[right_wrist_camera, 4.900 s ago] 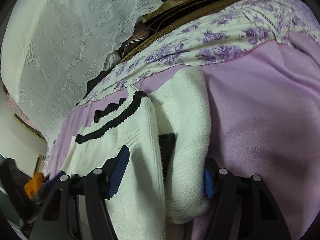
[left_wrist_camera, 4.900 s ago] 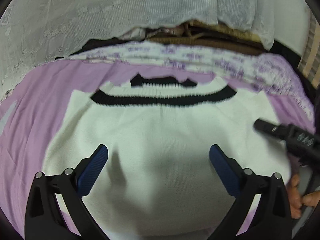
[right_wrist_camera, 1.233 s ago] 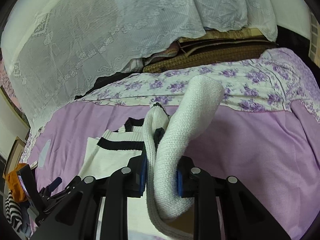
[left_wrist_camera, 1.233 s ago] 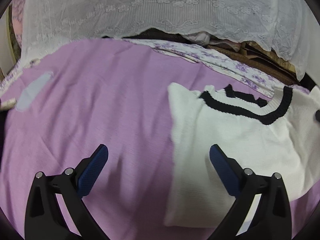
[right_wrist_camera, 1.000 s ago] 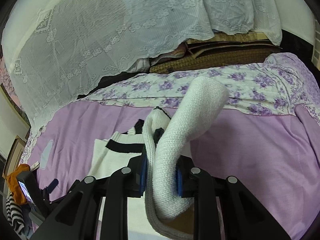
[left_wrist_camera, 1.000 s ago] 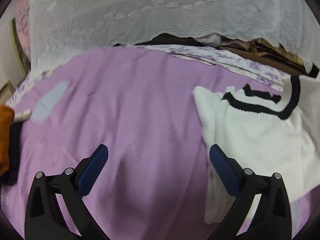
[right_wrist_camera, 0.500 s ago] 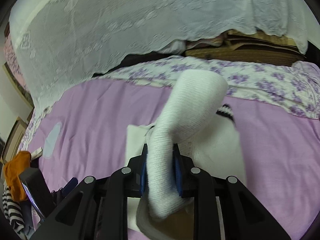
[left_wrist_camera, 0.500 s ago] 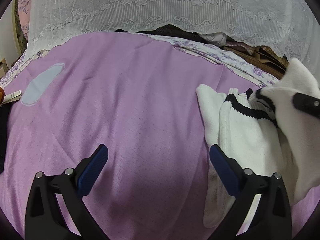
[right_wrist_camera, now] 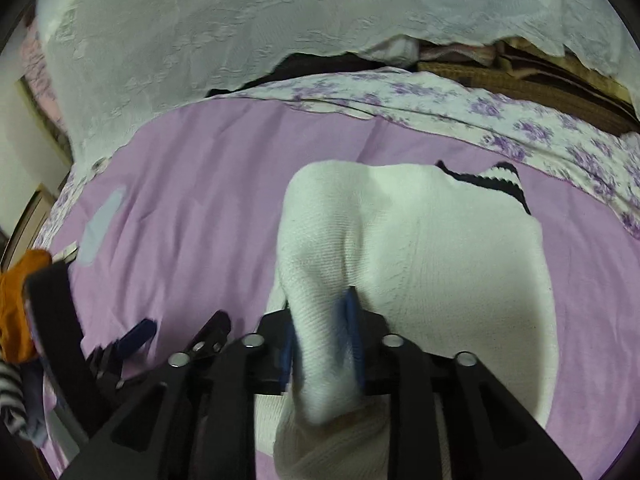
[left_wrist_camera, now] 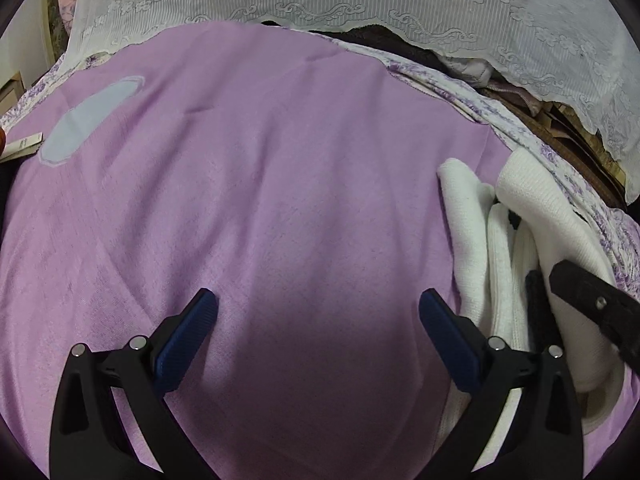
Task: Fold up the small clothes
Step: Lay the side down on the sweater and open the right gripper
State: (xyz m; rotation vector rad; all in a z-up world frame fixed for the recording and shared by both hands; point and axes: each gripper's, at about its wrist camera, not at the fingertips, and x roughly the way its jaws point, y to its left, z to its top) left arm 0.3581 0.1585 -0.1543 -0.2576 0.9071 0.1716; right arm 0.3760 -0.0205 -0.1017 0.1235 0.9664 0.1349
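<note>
Sweater (right_wrist_camera: 440, 248), white knit with a black-striped collar, lies on the purple bedspread (right_wrist_camera: 200, 200), one side doubled over toward its middle. The right tool (right_wrist_camera: 322, 332) has that folded part between its pads, and its jaws are opening, apparently to lay the fold down. The left tool (left_wrist_camera: 316, 320) stands wide and empty just beside the sweater, likely waiting to take the next edge.

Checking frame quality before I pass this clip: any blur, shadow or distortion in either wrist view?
Left wrist view: sharp; a dark shadow falls on the purple sheet between the open jaws; fisheye bulges the bed. Right wrist view: motion-blurred, smearing the lace cover and the right gripper, whose jaws are opening around the white sweater; dark vignette in the corners of both.
</note>
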